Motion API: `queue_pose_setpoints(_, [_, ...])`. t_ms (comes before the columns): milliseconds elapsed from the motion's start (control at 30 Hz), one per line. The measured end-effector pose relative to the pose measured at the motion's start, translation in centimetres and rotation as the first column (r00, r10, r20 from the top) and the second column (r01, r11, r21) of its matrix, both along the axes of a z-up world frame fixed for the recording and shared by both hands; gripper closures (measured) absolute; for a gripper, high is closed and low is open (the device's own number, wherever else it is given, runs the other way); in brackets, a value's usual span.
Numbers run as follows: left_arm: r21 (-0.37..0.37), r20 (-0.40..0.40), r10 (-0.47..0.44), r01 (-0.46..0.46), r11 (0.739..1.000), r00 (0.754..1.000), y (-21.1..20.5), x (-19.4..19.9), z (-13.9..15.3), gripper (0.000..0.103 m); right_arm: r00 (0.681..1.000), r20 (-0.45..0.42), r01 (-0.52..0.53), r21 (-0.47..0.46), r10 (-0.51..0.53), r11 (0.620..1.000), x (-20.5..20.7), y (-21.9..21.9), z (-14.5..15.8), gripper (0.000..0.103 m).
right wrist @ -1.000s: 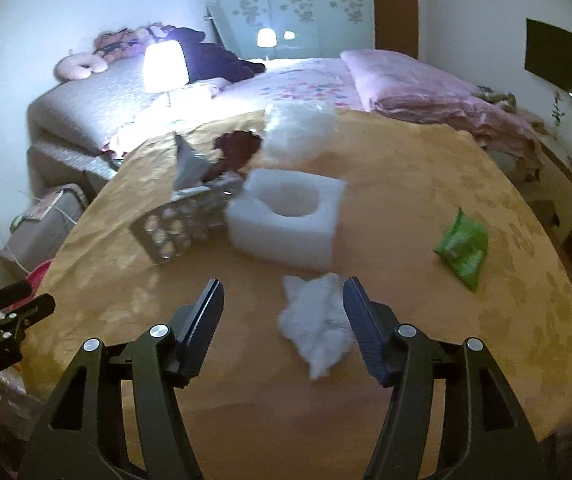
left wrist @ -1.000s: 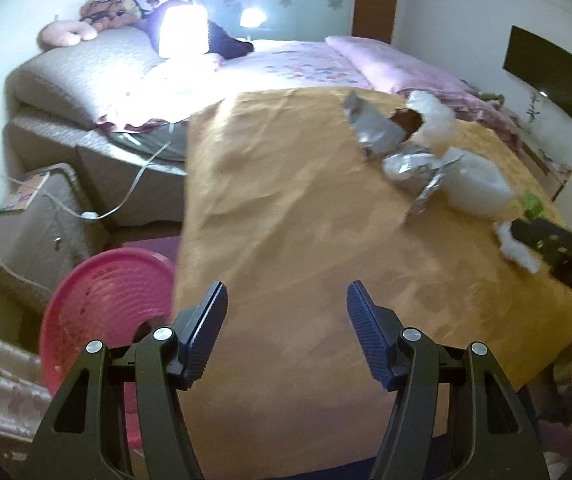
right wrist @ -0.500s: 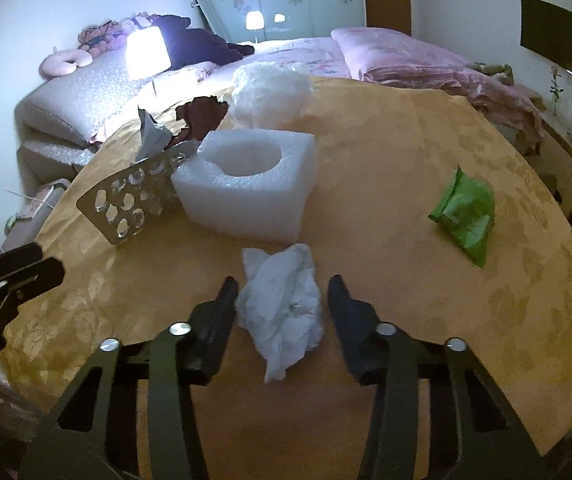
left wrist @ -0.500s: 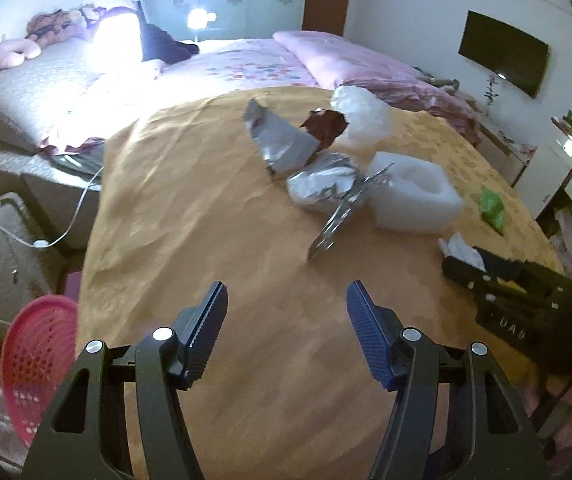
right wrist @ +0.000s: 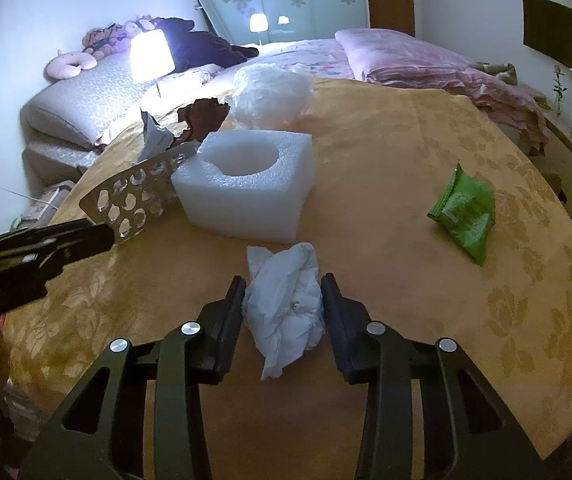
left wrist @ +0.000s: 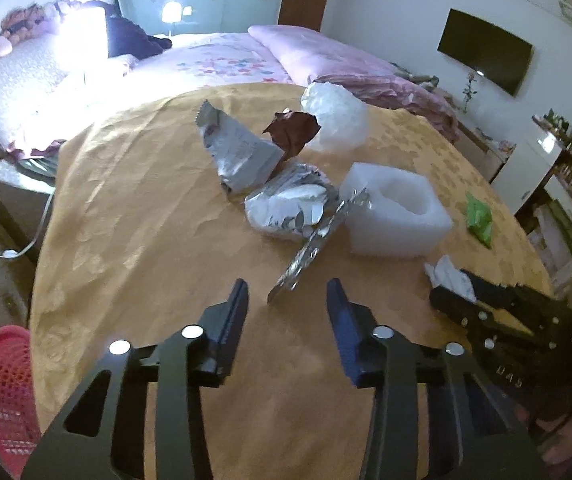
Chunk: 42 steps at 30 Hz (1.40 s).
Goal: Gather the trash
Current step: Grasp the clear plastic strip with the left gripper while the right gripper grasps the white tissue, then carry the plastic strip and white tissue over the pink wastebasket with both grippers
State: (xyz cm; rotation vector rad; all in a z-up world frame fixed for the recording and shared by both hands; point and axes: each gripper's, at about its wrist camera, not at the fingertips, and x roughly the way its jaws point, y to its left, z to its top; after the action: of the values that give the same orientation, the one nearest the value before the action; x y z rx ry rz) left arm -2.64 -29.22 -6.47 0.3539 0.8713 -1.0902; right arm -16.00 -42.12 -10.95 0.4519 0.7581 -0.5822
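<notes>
Right hand-held gripper [right wrist: 282,292] is clamped on the crumpled white tissue [right wrist: 286,304], both pads pressing its sides, wad resting on the gold-clothed counter [right wrist: 385,184]. Long axis of the tissue runs straight out along the fingers, one tail trailing back toward the handles. A second ago those jaws stood wide with the tissue loose between them; now they've pinched in on it and dropped slightly.

Left hand-held gripper [left wrist: 286,296] is closing, nothing gripped yet, only the near corner of the blister pack [left wrist: 305,252] poking in between the fingertips. That silver strip lies slanted, stretching up and right toward the foam block [left wrist: 397,216]. It has swung over from the counter's left edge and the pink basket [left wrist: 4,388].

Both point steeply down at the counter. Just ahead of the tissue sits the foam block; well right, a green packet [right wrist: 463,212].
</notes>
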Motion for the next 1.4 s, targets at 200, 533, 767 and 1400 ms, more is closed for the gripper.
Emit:
queue_pose_setpoints(200, [-0.034,-0.017,-0.037,0.037,0.999,0.999,-0.6,-0.1,0.4,0.094,1.000,0.000,0.000,0.000,0.000,1.000,0.0,0.1,0.0,0.065])
queue_pose_setpoints(533, [-0.036,0.004,-0.061,0.061,0.997,0.998,0.8,-1.5,1.0,0.097,1.000,0.000,-0.002,0.005,0.002,1.000,0.0,0.1,0.1,0.065])
queue_pose_setpoints(767, [-0.041,-0.004,-0.034,0.034,0.999,0.999,3.6,-2.0,1.1,0.098,1.000,0.001,-0.010,0.014,0.010,1.000,-0.1,0.0,0.2,0.068])
queue_pose_setpoints(1400, [-0.065,-0.052,0.075,-0.078,0.995,0.996,9.3,-1.0,0.5,0.098,0.989,0.003,-0.145,0.003,0.145,0.989,1.4,3.5,0.6,0.068])
